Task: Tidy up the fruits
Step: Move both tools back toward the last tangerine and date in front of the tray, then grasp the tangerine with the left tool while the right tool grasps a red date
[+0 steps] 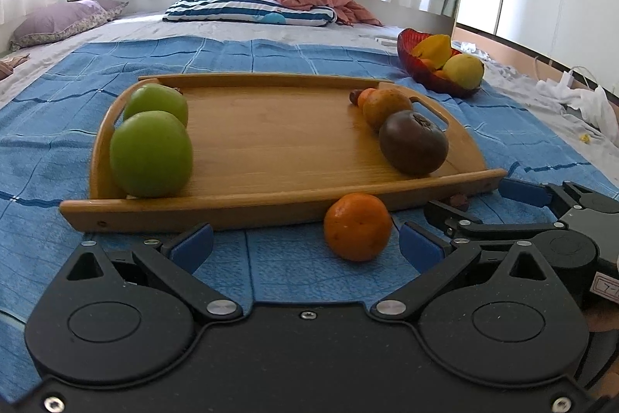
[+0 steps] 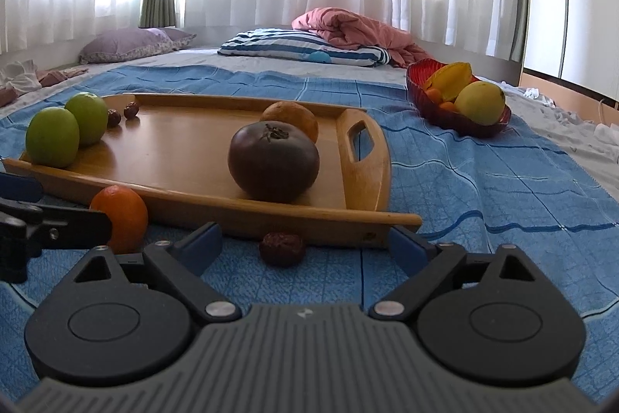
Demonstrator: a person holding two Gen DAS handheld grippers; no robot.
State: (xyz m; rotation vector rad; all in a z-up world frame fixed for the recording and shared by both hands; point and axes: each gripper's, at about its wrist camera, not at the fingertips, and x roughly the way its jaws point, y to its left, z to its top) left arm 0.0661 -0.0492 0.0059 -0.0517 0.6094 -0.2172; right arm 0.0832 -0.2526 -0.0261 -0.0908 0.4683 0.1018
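Note:
A wooden tray lies on a blue cloth. It holds two green apples at its left, and a dark persimmon and an orange fruit at its right. A mandarin lies on the cloth before the tray. A red date lies between my right fingers. My left gripper is open, the mandarin just ahead toward its right finger. My right gripper is open and also shows in the left wrist view.
A red bowl with yellow fruit stands at the back right. Two small dates lie on the tray by the apples. Pillows and a pink quilt lie by the curtains.

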